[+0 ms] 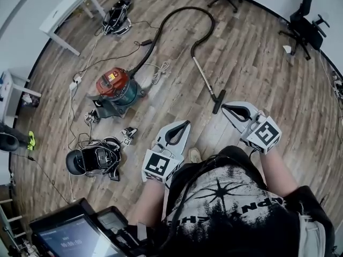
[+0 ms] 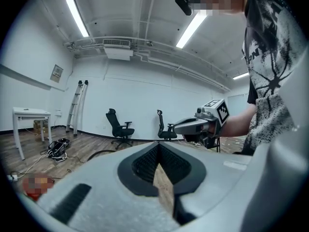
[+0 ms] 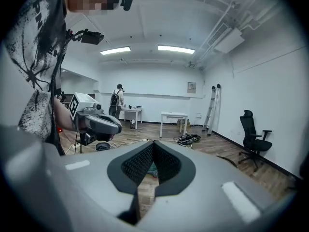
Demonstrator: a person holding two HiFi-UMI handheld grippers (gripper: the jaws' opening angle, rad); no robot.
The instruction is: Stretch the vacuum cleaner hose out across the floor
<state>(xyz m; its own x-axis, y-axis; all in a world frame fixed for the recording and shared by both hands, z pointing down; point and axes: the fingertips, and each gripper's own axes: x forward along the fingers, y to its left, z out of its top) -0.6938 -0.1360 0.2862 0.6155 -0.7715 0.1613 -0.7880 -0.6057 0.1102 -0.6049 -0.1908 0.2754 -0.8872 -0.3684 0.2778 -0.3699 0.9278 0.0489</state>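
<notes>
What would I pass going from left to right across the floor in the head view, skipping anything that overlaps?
Left to right: white rectangular table → red round vacuum cleaner canister → silver metal wand → black office chair. The curved hose is left out because it spans several of these.

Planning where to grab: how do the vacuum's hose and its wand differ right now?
The hose is black and bends in an arc from the red canister; the wand is silvery and straight, ending in a black nozzle. Both lie on the floor, joined end to end.
</notes>
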